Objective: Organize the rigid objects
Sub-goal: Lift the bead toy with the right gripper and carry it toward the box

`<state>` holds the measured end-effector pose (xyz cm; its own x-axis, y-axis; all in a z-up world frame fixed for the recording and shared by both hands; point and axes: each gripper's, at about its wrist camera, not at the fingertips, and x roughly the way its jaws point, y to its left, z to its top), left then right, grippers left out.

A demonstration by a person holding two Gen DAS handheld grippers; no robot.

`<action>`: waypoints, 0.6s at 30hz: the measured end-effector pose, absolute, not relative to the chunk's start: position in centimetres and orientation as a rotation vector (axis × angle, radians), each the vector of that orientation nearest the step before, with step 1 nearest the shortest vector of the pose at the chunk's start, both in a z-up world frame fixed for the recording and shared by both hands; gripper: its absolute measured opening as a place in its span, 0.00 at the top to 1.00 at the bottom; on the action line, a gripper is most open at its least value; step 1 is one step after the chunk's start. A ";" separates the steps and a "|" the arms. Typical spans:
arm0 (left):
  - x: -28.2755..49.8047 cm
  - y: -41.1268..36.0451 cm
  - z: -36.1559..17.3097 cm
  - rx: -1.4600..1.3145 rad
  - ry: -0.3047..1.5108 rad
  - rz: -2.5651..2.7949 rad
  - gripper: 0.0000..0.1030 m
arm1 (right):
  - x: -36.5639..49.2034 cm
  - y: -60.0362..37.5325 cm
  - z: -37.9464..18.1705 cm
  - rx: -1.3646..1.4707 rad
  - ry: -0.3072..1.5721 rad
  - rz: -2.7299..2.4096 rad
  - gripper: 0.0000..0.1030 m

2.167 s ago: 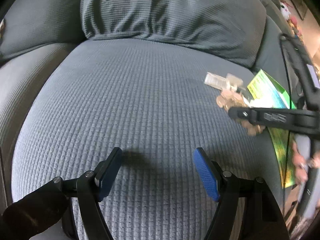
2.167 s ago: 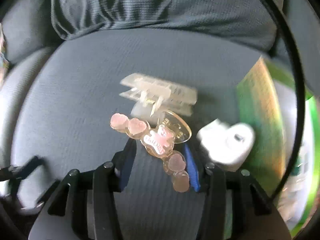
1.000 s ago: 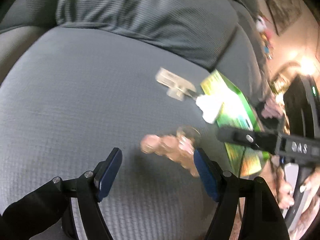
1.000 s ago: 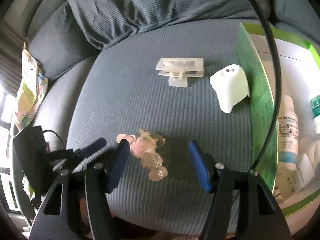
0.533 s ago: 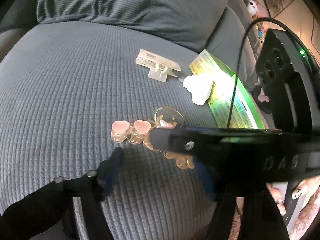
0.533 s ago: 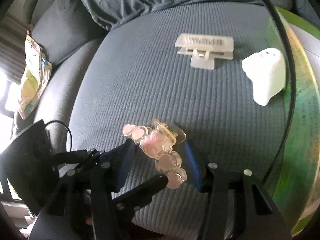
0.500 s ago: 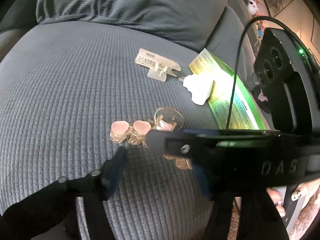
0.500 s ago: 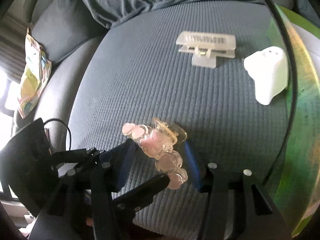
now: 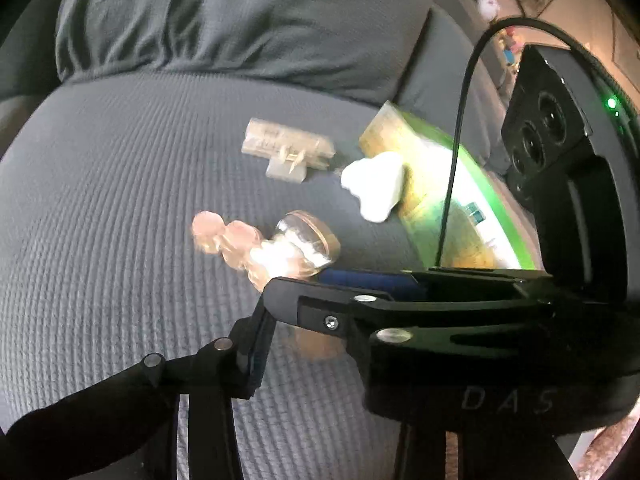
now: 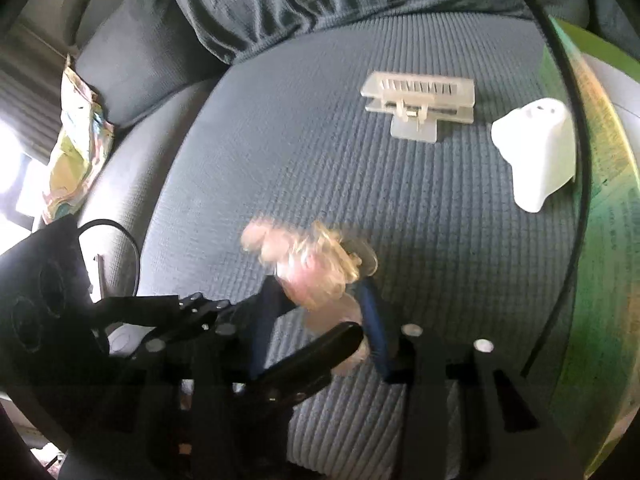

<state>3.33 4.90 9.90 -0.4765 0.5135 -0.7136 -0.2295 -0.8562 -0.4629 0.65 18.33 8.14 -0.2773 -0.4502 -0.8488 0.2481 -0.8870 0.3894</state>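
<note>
A pink hair claw clip with heart beads (image 10: 308, 264) is between the blue pads of my right gripper (image 10: 320, 312), which is shut on it just above the grey sofa seat (image 10: 320, 140). In the left wrist view the clip (image 9: 264, 248) is blurred and the right gripper's finger crosses in front. My left gripper (image 9: 320, 344) has its left finger (image 9: 256, 344) beside the clip's lower end; its right finger is hidden. A clear plastic clip (image 10: 418, 100) and a white plastic cap (image 10: 536, 152) lie farther back.
A green box (image 10: 592, 208) with bottles stands at the seat's right edge, also in the left wrist view (image 9: 452, 196). Grey back cushions (image 9: 240, 20) rise behind. A colourful wrapper (image 10: 76, 140) lies on the left armrest. A black cable (image 10: 572, 120) arcs across.
The right gripper has closed on the pink claw clip and lifted it slightly. The left gripper has come in close under it, and its jaws look narrower.
</note>
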 end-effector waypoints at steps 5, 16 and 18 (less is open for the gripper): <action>3.8 5.7 13.4 -1.173 -0.418 2.347 0.67 | 1.6 19.9 11.8 1.414 -0.274 -2.257 0.65; 3.5 3.9 12.5 -1.306 -0.459 2.357 0.67 | 1.9 22.7 11.9 1.447 -0.323 -2.317 0.65; 3.3 2.7 11.5 -1.360 -0.513 2.328 0.67 | 1.5 22.9 11.4 1.472 -0.356 -2.300 0.56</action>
<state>3.35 2.74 11.45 -0.4502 0.5062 -0.7356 -0.1501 -0.8550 -0.4964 1.55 22.91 11.43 -0.3754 -0.4488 -0.8109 0.1827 -0.8936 0.4100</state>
